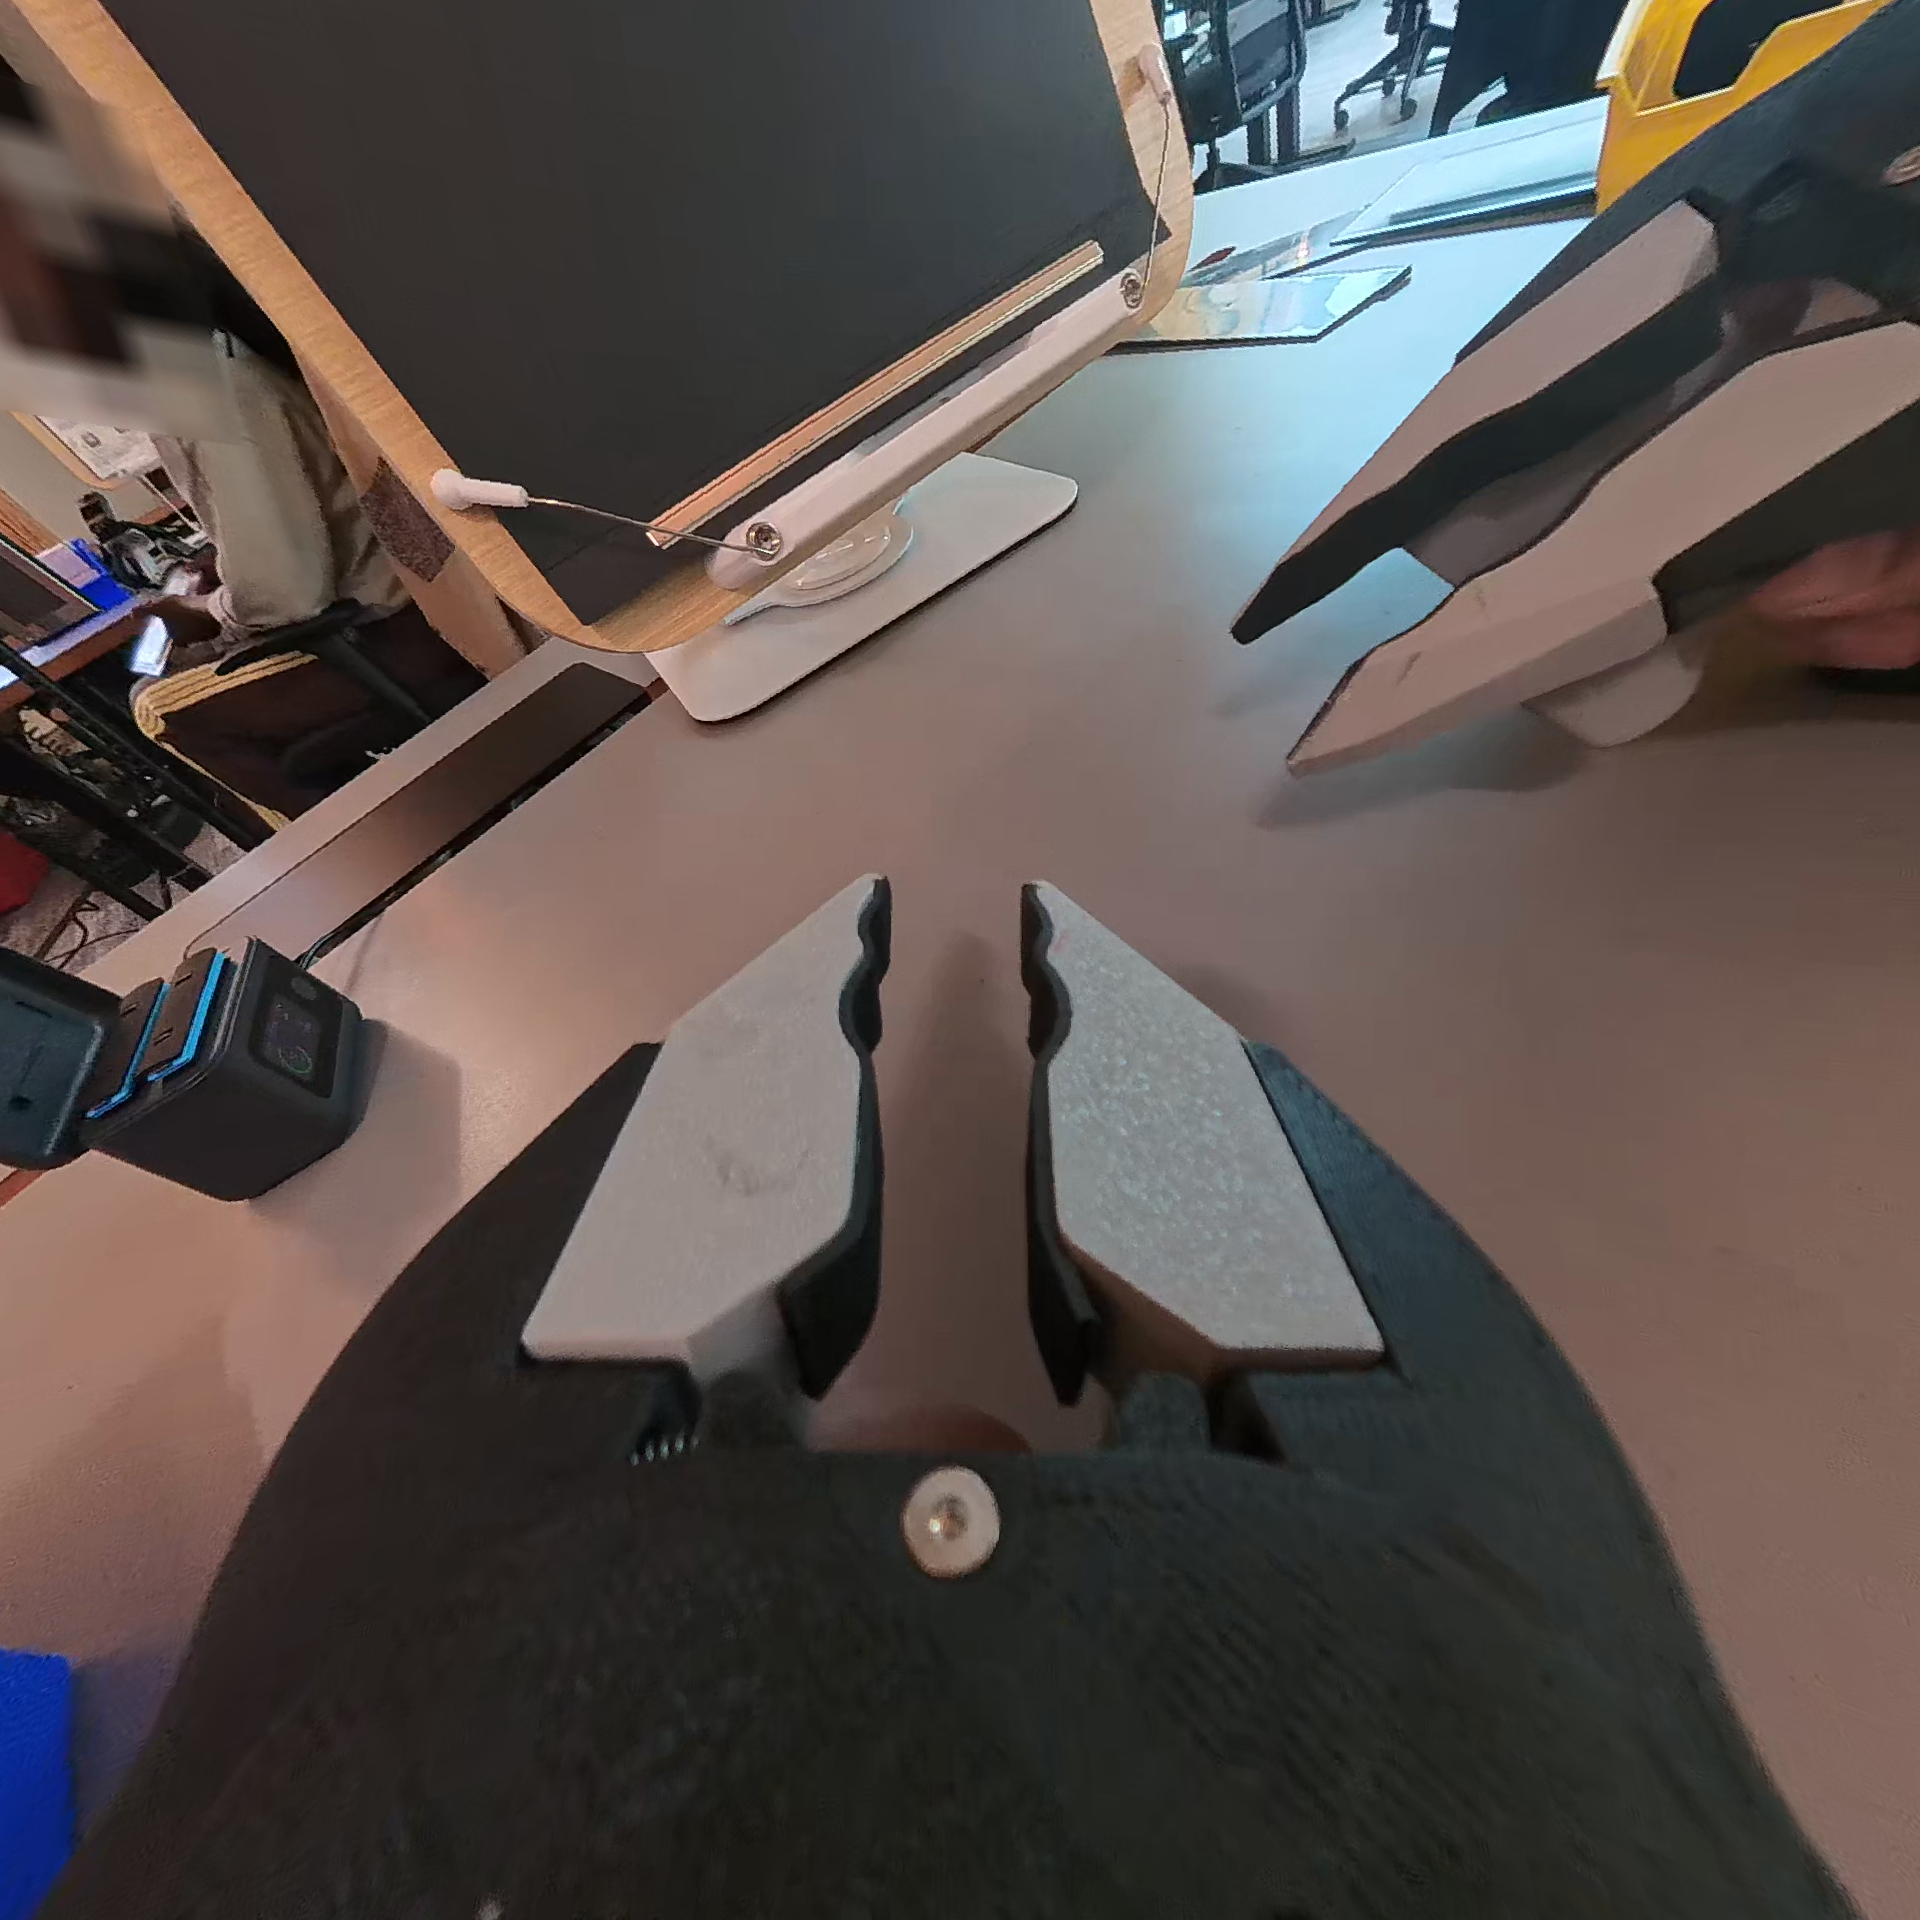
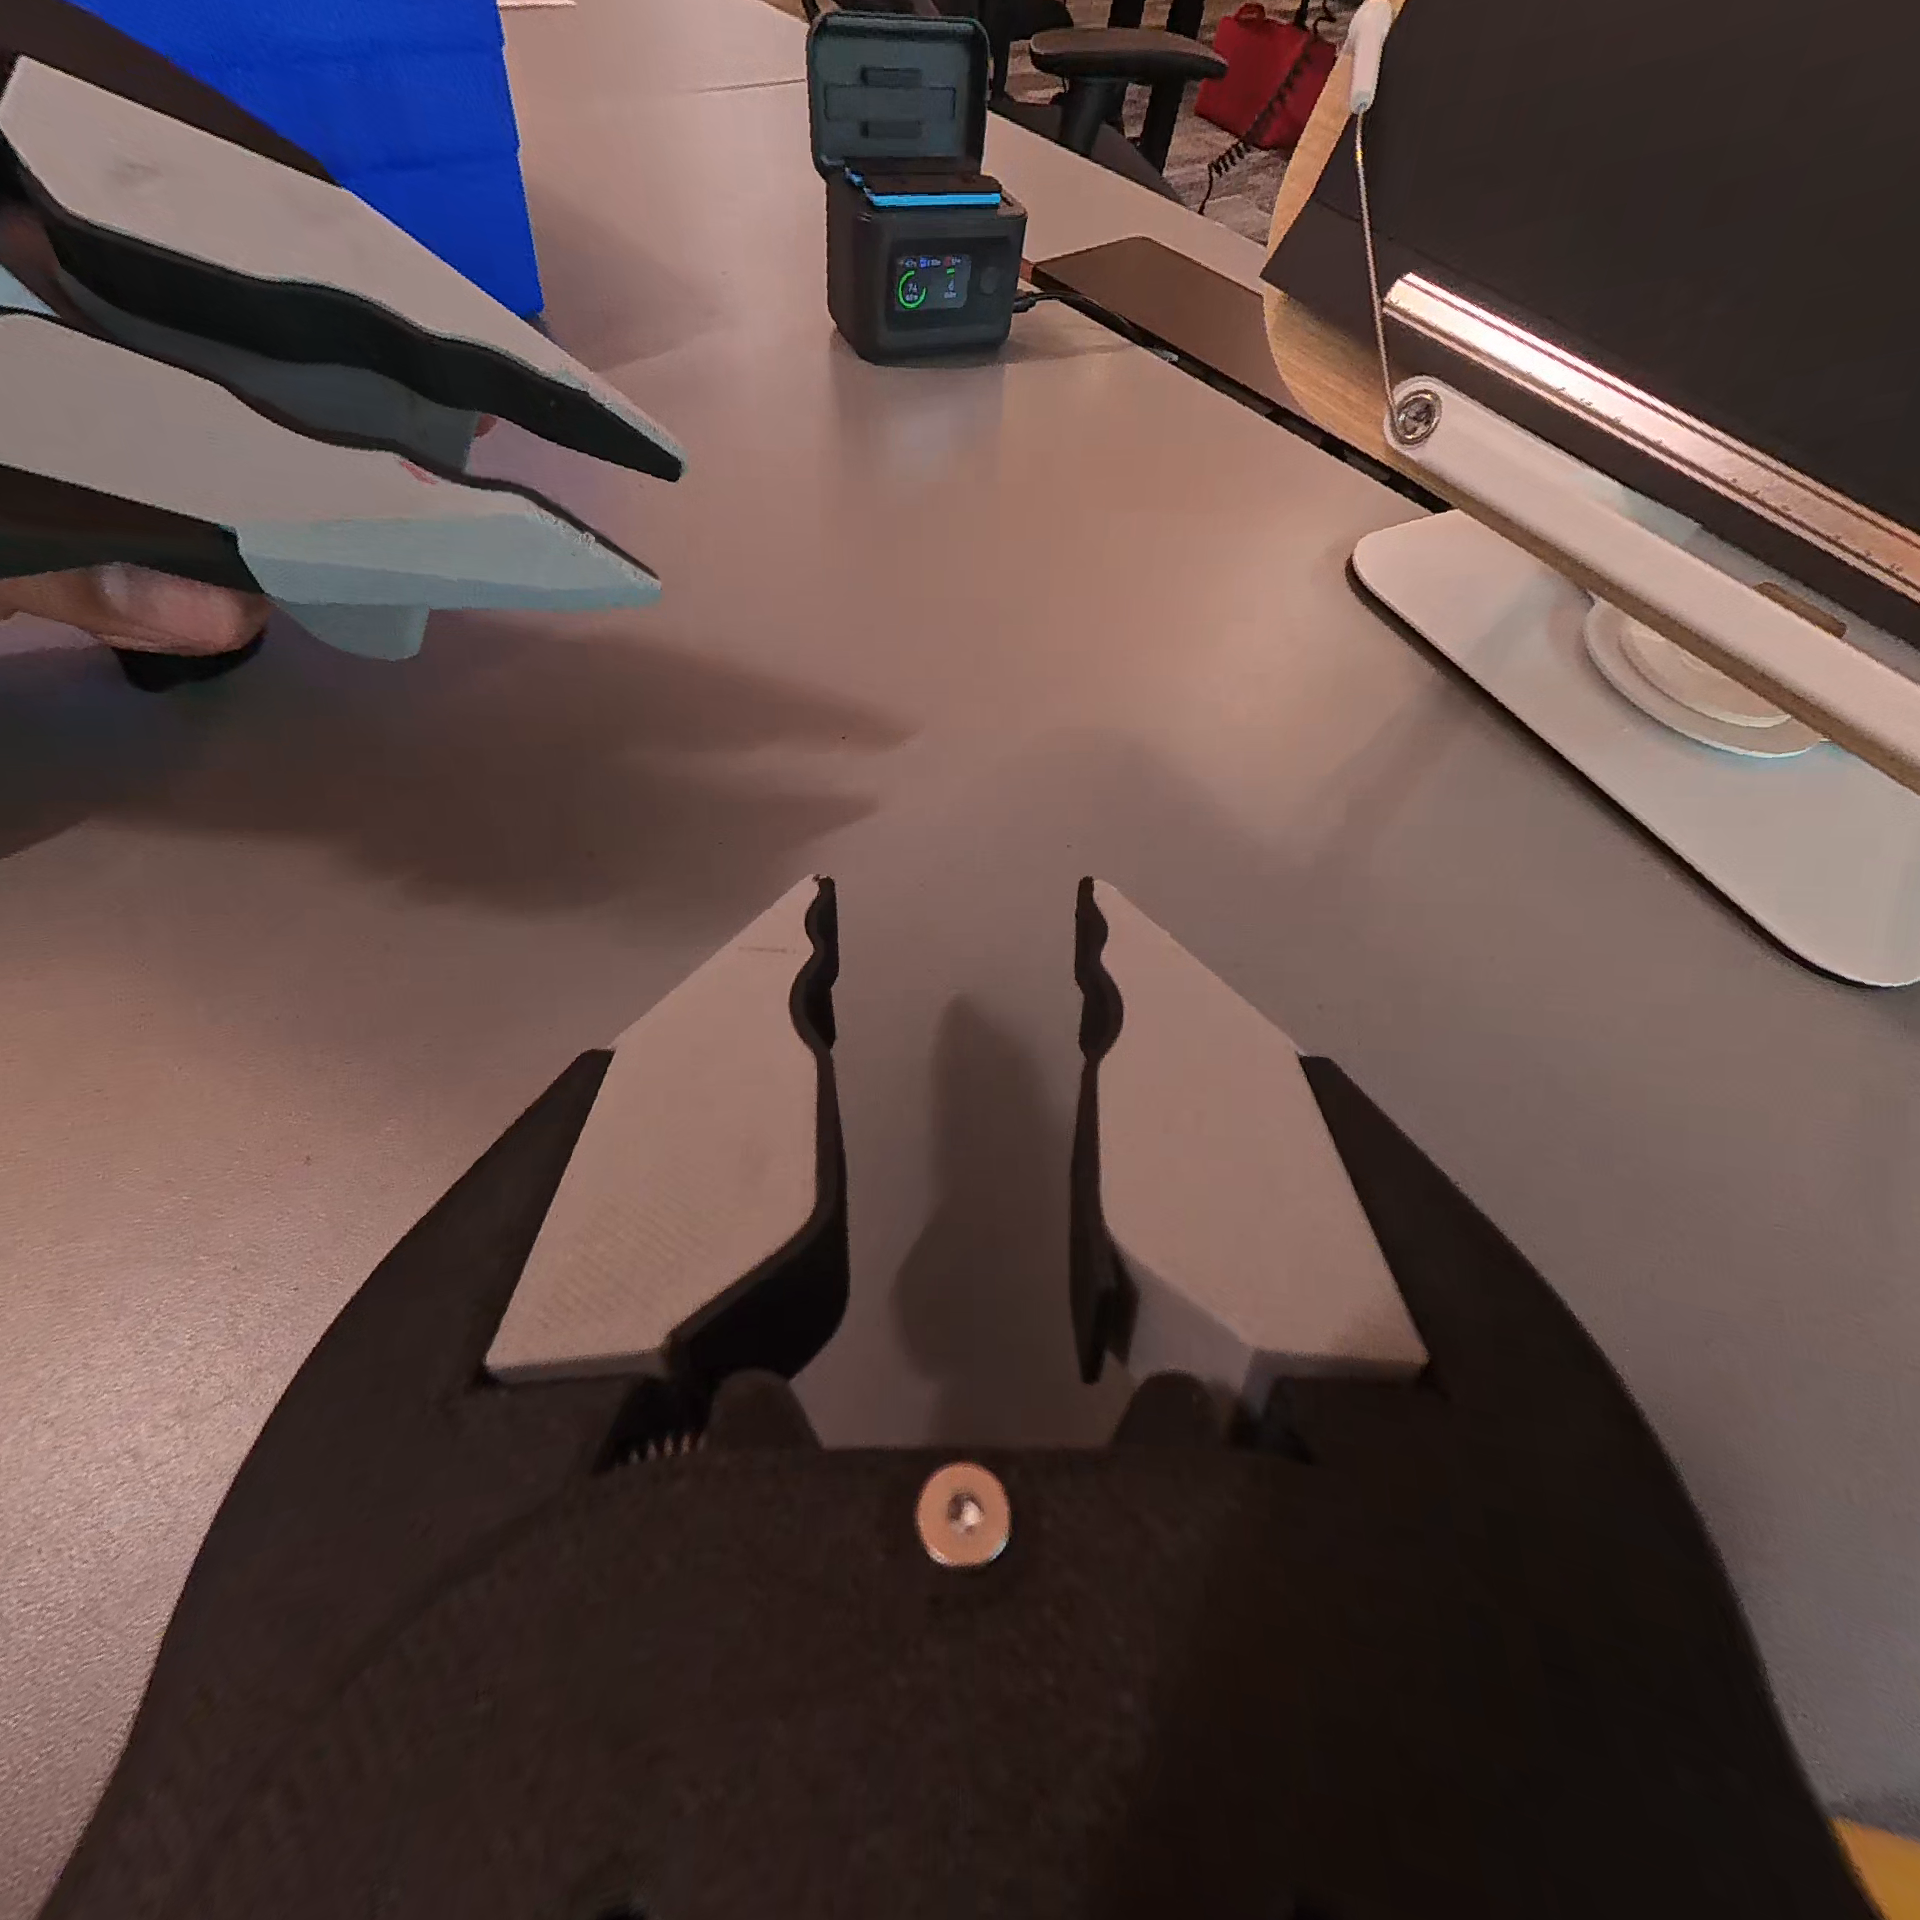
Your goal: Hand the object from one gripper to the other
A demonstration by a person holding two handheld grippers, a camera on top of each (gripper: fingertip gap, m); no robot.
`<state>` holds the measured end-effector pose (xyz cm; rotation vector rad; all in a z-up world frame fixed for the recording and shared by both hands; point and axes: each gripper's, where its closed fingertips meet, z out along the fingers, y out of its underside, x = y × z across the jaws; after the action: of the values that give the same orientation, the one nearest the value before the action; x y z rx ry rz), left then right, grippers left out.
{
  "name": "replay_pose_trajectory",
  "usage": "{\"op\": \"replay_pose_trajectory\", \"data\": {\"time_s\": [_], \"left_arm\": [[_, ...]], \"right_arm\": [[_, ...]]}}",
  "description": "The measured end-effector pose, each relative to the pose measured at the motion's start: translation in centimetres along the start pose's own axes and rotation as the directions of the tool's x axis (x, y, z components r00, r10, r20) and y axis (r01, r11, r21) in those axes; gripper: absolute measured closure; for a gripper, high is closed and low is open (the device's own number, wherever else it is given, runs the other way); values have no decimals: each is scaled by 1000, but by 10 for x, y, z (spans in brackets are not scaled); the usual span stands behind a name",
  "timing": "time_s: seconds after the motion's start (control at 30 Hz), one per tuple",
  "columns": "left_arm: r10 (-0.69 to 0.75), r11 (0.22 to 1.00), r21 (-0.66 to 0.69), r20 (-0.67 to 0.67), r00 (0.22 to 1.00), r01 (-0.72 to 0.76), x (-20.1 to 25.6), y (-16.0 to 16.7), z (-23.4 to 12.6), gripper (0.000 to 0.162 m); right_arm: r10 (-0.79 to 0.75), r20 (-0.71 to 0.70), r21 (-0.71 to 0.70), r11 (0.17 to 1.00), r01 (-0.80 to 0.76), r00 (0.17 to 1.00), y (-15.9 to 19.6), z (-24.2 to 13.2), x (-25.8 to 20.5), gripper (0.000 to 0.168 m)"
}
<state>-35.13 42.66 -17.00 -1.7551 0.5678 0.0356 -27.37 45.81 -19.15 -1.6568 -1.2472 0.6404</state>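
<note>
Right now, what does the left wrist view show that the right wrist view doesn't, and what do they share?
Only the left wrist view shows the yellow bin at the far right and the flat sheets lying beyond the monitor.

Only the right wrist view shows the red bag on the floor, the charger case's lit screen face-on, and its open lid.

Both show the grey table, the wood-framed monitor on its white base, the dark charger case, and both hand-held grippers, left and right, each open and empty. No object to hand over is visible.
</note>
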Motion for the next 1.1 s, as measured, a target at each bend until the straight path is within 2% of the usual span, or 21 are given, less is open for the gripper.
{"op": "replay_pose_trajectory", "data": {"time_s": [0.27, 0.37, 0.47, 0.57, 0.67, 0.77, 0.83, 0.93, 1.03, 1.1], "left_arm": [[-4, 1000, 3, 0, 1000, 4, 3, -1, -1, 138], [-47, 999, -7, -12, 999, 47, 4, 0, -5, 137], [-61, 997, -51, -48, 997, 59, 9, 2, -18, 130], [-56, 997, -53, -76, 996, 52, 9, -12, -47, 123], [-110, 994, 0, -83, 990, 110, -9, -44, -89, 120], [-149, 985, 79, -22, 989, 150, -53, -74, -139, 122], [-175, 980, 102, 52, 983, 169, -93, -79, -168, 123], [-226, 974, 5, 118, 967, 227, -150, -45, -194, 114], [-269, 938, -201, 84, 959, 281, -178, 24, -196, 103], [-258, 907, -327, 72, 964, 267, -185, 68, -191, 103]], "right_arm": [[31, 13, 11, 999, -31, 999, 0, -1, 1, 126], [34, 15, 9, 999, -34, 999, 1, -1, 1, 126], [39, 23, -1, 999, -39, 999, 2, 0, 1, 126], [33, 28, -10, 999, -33, 999, 3, 0, -1, 127], [29, 27, -17, 999, -29, 999, 4, 1, -1, 127], [31, 25, -10, 999, -31, 999, 3, 0, -1, 127], [40, 26, -7, 999, -40, 999, 3, 0, 0, 127], [64, 30, -8, 998, -63, 998, 4, 0, 2, 126], [72, 32, -2, 997, -72, 997, 3, -1, 3, 126], [64, 30, 1, 998, -64, 997, 3, -1, 2, 126]]}}
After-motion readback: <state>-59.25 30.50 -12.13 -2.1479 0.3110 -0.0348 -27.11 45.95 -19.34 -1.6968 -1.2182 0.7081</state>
